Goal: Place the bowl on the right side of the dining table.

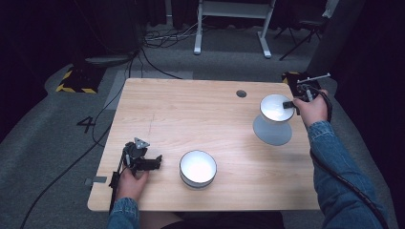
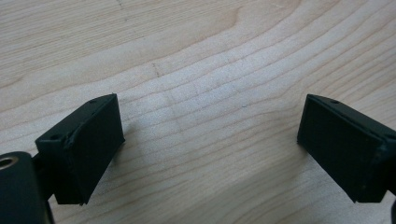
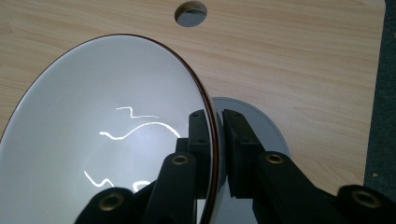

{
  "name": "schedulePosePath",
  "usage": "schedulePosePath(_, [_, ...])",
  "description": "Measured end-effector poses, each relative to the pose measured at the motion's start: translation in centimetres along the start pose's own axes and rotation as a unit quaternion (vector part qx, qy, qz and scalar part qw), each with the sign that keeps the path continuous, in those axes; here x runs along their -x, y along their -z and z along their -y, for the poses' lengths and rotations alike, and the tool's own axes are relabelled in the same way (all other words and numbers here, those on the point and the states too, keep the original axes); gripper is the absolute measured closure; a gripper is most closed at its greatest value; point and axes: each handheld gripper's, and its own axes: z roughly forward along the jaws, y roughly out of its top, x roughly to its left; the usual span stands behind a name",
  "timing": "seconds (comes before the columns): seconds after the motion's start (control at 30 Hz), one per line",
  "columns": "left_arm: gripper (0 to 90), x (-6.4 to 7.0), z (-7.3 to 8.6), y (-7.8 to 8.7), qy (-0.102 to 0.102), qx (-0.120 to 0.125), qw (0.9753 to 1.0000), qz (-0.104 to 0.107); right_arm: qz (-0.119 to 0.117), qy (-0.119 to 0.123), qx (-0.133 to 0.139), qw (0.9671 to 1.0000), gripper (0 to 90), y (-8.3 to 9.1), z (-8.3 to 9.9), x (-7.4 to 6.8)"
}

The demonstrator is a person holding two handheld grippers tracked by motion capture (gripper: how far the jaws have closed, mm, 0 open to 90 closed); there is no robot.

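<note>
My right gripper [image 1: 290, 104] is shut on the rim of a white bowl [image 1: 275, 107] and holds it tilted, a little above the table at the far right. In the right gripper view one jaw is inside the bowl [image 3: 107, 140] and one outside, pinching its dark-edged rim at my right gripper [image 3: 215, 130]. Below the bowl a flat grey disc [image 1: 272, 131] lies on the wood, its edge [image 3: 268, 126] showing past the jaws. A second white bowl [image 1: 197, 168] stands upright near the front edge. My left gripper [image 1: 154, 161] rests left of it, open over bare wood [image 2: 211, 126].
The light wooden table [image 1: 191, 114] has a round cable hole [image 1: 241, 93] at the back right, also visible as the hole [image 3: 190, 12] beyond the held bowl. Cables [image 1: 157, 38] and a white desk frame [image 1: 234, 28] are on the grey floor behind.
</note>
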Motion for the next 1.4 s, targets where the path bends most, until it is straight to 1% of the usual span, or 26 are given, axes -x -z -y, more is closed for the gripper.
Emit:
schedulePosePath(0.07, [7.0,0.0,0.0,0.0,0.000,0.000,1.0000,0.000,0.004,-0.005,-0.003,1.0000,82.4,-0.5,0.4,0.5])
schedulePosePath(0.13, [7.1,0.0,0.0,0.0,0.000,0.000,1.0000,0.000,0.004,-0.009,-0.006,0.9999,82.4,-0.6,0.5,0.7])
schedulePosePath(0.3, [7.1,0.0,0.0,0.0,0.000,0.000,1.0000,0.000,0.004,-0.024,-0.011,0.9997,82.3,-1.7,1.3,1.8])
schedulePosePath(0.43, [7.1,0.0,0.0,0.0,0.000,0.000,1.0000,0.000,-0.002,-0.047,-0.009,0.9989,82.3,-2.2,1.9,2.9])
schedulePosePath(0.5, [7.1,0.0,0.0,0.0,0.000,0.000,1.0000,0.000,0.003,-0.052,-0.010,0.9986,82.4,-2.5,2.1,3.2])
schedulePosePath(0.57, [7.1,0.0,0.0,0.0,0.000,0.000,1.0000,0.000,0.010,-0.056,-0.020,0.9982,82.3,-3.1,2.4,3.5])
schedulePosePath(0.63, [7.1,0.0,0.0,0.0,0.000,0.000,1.0000,0.000,0.010,-0.055,-0.022,0.9982,82.3,-3.2,2.4,3.6])
schedulePosePath(0.67, [7.1,0.0,0.0,0.0,0.000,0.000,1.0000,0.000,0.012,-0.058,-0.025,0.9980,82.3,-3.7,2.6,3.8])
schedulePosePath(0.73, [7.1,0.0,0.0,0.0,0.000,0.000,1.0000,0.000,0.013,-0.059,-0.024,0.9979,82.3,-3.8,2.7,3.9])
schedulePosePath(0.9, [7.1,0.0,0.0,0.0,0.000,0.000,1.0000,0.000,0.017,-0.066,-0.028,0.9973,82.3,-4.9,3.3,4.3])
schedulePosePath(0.97, [7.1,0.0,0.0,0.0,0.000,0.000,1.0000,0.000,0.015,-0.069,-0.029,0.9971,82.3,-5.4,3.6,4.4])
schedulePosePath(1.07, [7.1,0.0,0.0,0.0,0.000,0.000,1.0000,0.000,0.015,-0.071,-0.029,0.9969,82.2,-5.8,3.8,4.4])
schedulePosePath(1.17, [7.1,0.0,0.0,0.0,0.000,0.000,1.0000,0.000,0.008,-0.071,-0.029,0.9971,82.3,-6.3,4.0,4.4])
schedulePosePath(1.4, [7.1,0.0,0.0,0.0,0.000,0.000,1.0000,0.000,0.003,-0.072,-0.027,0.9970,82.3,-6.8,4.1,4.4])
